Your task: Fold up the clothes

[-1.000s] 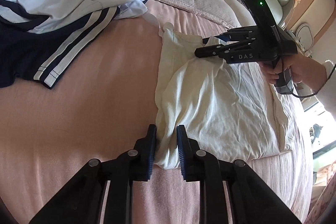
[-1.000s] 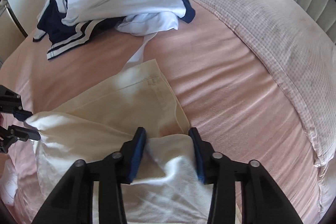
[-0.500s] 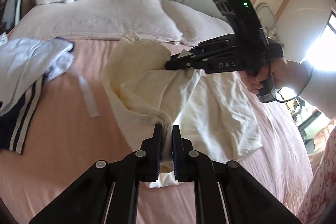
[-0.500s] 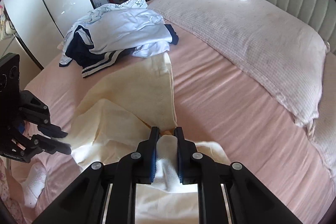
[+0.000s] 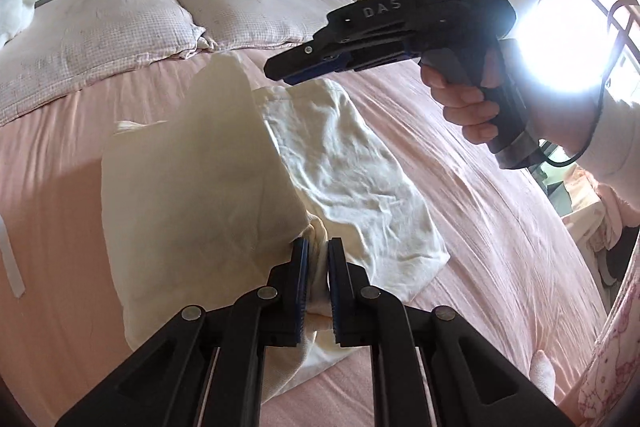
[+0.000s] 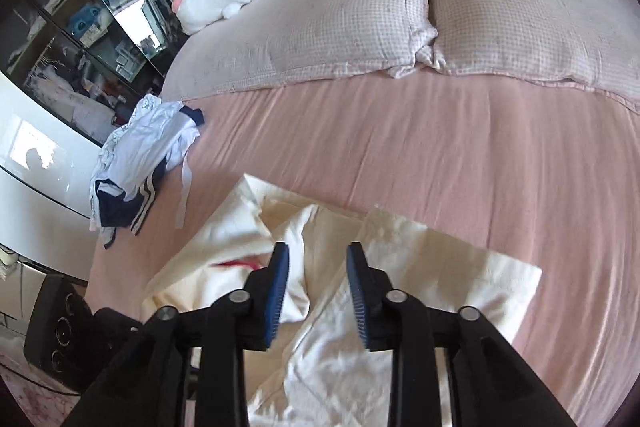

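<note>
While the left claw pinches a bunched edge of the cream garment between nearly closed pads, the right claw is opening, its pads clear of the cloth and nothing caught between them. In the left view the right claw hangs in the air at about 1 o'clock, above the far end of the garment and apart from it.

The step in hand looks like a lengthwise fold: one half is drawn over the other, the right corner just let go. Next, the left claw should lay its corner down on the lower layer and release, edges matched.

The garment lies on the pink bed, directly below the right claw and spreading toward 3 o'clock. A reddish mark near 9 o'clock may be a label; it is blurred. More clothes wait at 10 o'clock.
</note>
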Demonstrator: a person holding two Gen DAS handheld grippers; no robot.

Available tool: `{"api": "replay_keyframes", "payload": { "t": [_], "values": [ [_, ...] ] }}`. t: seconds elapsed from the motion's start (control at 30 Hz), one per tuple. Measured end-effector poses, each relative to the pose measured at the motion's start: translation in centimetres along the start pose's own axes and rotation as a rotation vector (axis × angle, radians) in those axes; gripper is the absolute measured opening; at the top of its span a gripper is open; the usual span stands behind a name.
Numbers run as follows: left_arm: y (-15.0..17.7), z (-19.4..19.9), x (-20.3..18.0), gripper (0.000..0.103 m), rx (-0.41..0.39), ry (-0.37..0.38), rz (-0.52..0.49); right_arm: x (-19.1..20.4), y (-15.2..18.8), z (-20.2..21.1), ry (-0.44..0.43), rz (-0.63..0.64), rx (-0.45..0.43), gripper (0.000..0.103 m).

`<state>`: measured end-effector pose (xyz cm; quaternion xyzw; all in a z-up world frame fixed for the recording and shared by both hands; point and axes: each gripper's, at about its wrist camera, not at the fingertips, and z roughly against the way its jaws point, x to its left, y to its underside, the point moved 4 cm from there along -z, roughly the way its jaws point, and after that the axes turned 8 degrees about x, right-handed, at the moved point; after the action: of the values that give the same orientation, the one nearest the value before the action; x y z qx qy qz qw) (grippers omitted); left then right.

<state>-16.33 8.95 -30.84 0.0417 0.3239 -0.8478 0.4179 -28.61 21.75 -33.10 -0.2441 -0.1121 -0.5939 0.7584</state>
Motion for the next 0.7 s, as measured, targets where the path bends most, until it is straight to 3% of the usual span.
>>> {"api": "replay_keyframes", "payload": {
  "t": [0.07, 0.17, 0.33, 0.43, 0.47, 0.5, 0.53, 0.57, 0.63, 0.7],
  "values": [
    [-0.1, 0.7, -0.3, 0.008, -0.013, 0.003, -0.007, 0.5, 1.4, -0.4, -0.077, -0.013, 0.080, 0.048],
    [0.2, 1.4, 0.2, 0.008, -0.014, -0.013, 0.011, 1.4, 3.0, -3.2, -0.307, -0.121, 0.202, 0.059],
    [1.3, 0.9, 0.3, 0.008, 0.035, -0.003, 0.023, -1.4, 2.3, -7.9, -0.481, -0.464, 0.229, 0.062],
    [1.7, 0.3, -1.1, 0.008, 0.051, -0.003, -0.015, -1.5, 2.1, -9.1, -0.445, -0.527, 0.221, 0.063],
    [1.7, 0.1, -1.5, 0.008, 0.057, -0.004, -0.023, -0.8, 1.9, -8.7, -0.421, -0.471, 0.188, 0.060],
    [1.6, 0.0, -1.8, 0.008, 0.056, 0.001, -0.030, 0.0, 1.6, -8.2, -0.403, -0.414, 0.154, 0.052],
    [1.5, 0.0, -2.1, 0.008, 0.054, 0.007, -0.038, 0.9, 1.1, -7.3, -0.428, -0.338, 0.106, 0.026],
    [1.1, 0.0, -2.3, 0.008, 0.046, 0.009, -0.050, 1.8, 0.8, -6.0, -0.458, -0.272, 0.061, 0.016],
    [0.2, 0.0, -2.6, 0.008, 0.030, 0.013, -0.076, 3.0, 0.3, -3.6, -0.435, -0.167, 0.001, 0.016],
    [-0.3, -1.6, -2.8, 0.008, 0.090, 0.041, -0.088, 2.6, -0.3, -2.5, -0.203, -0.077, 0.003, 0.017]
  ]
}}
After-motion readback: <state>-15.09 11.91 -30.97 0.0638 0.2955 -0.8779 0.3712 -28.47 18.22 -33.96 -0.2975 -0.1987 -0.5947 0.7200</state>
